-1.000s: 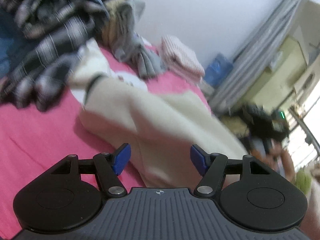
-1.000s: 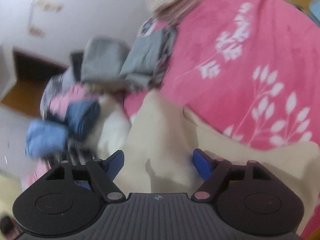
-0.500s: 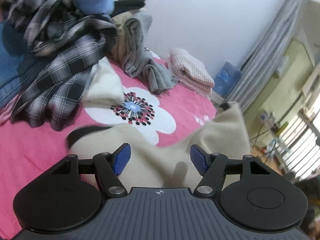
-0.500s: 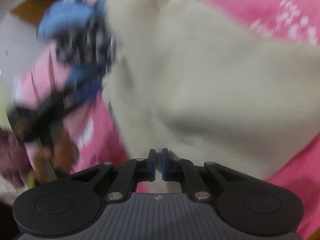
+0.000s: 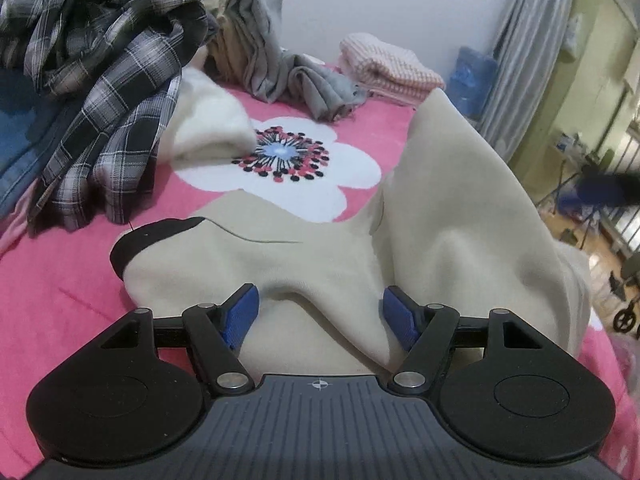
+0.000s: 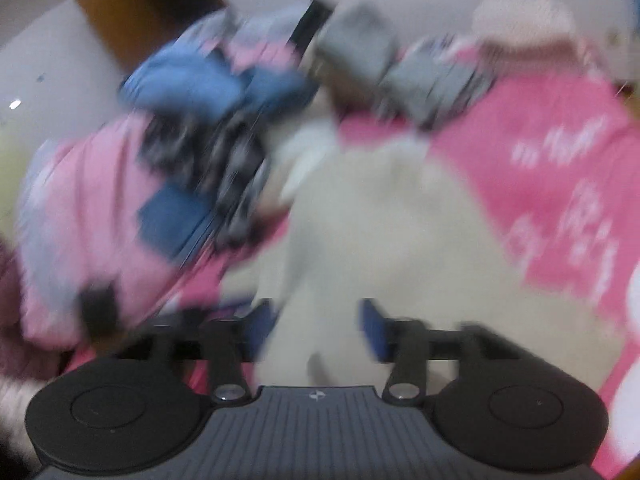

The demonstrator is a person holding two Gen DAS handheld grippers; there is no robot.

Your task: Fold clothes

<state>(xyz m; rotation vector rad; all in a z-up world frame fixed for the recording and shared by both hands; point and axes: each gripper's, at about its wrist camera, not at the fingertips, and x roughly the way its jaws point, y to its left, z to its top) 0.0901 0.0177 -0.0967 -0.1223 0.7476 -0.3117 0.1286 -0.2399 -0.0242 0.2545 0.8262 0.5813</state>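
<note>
1. A bedroom in a home: a bed (image 5: 80, 300) under a pink bedspread printed with a large white flower (image 5: 280, 176).
2. Loose clothes (image 5: 100, 80) are heaped along the white wall (image 5: 380, 0), with folded pieces beside them.
3. A grey curtain (image 5: 520, 60) hangs at the right; past it lies a room with a wooden floor.

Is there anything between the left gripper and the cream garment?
Nothing visible. The cream garment lies directly ahead of the left gripper, a raised fold sitting between its open fingers. The plaid shirt lies off to the side.
</note>
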